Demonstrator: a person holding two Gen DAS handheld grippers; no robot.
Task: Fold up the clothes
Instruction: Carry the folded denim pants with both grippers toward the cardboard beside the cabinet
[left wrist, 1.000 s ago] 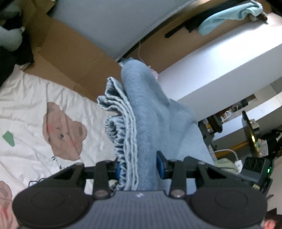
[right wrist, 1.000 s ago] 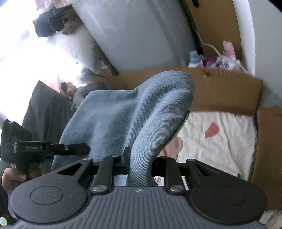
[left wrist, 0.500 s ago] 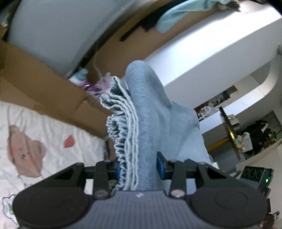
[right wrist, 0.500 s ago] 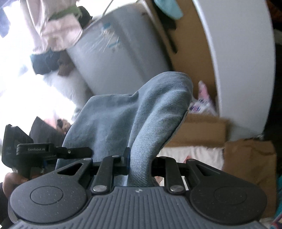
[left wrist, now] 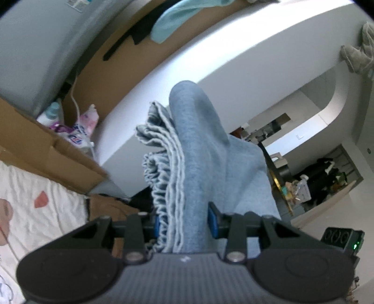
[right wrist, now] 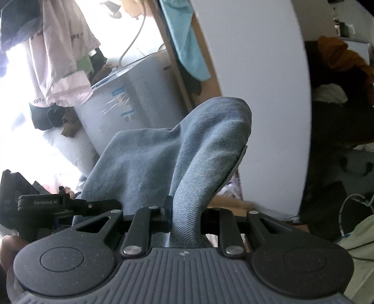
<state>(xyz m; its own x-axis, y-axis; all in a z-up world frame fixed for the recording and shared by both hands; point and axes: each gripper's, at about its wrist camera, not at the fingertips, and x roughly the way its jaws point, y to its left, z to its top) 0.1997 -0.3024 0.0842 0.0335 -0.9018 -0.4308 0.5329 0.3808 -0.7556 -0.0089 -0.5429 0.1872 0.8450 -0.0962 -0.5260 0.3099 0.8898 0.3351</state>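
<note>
A light blue denim garment (left wrist: pixel 196 149) with a gathered, ruffled edge (left wrist: pixel 163 182) is pinched in my left gripper (left wrist: pixel 185 222), which is shut on it. The cloth stands up between the blue pads and drapes off to the right. In the right wrist view the same blue garment (right wrist: pixel 187 154) rises in a fold from my right gripper (right wrist: pixel 185 217), also shut on it. The cloth stretches left toward the other black gripper (right wrist: pixel 56 205), held by a hand at the left edge. Both grippers are raised, well above the bed.
A white printed bedsheet (left wrist: pixel 35 205) lies at lower left, bordered by cardboard boxes (left wrist: pixel 46 145). A white wall column (right wrist: pixel 261 93) stands ahead. Hanging clothes (right wrist: pixel 58 51), a grey appliance (right wrist: pixel 131 105) and a teal cloth (left wrist: pixel 182 16) are near. Dark clutter fills the right.
Both grippers have lifted and tilted upward with the garment still held: the bedsheet has slid down and out of view, and the wall and hanging clothes now fill the frames.
</note>
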